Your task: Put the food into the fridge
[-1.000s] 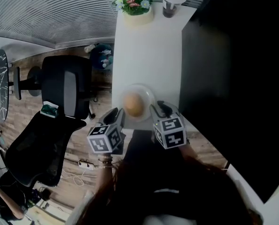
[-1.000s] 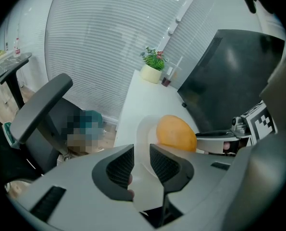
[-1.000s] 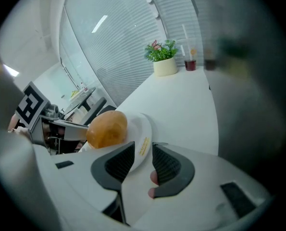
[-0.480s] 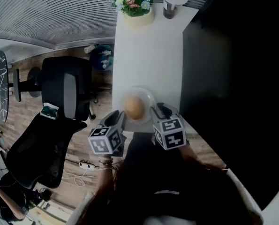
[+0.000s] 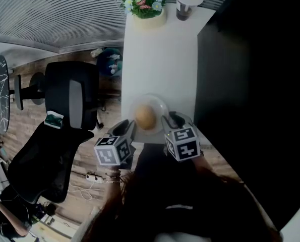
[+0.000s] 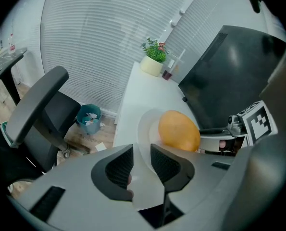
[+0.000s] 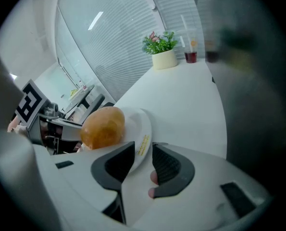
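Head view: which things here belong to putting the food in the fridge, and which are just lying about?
For the job: round bun; white plate under it; black cabinet at right, probably the fridge.
Lying about: flower pot; drink cup with straw; office chairs; waste bin on the floor.

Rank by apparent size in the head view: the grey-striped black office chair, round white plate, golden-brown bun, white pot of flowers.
1. Grey-striped black office chair: clearly largest.
2. Round white plate and white pot of flowers: about alike; the pot stands farther off, so unranked.
3. Golden-brown bun: smallest.
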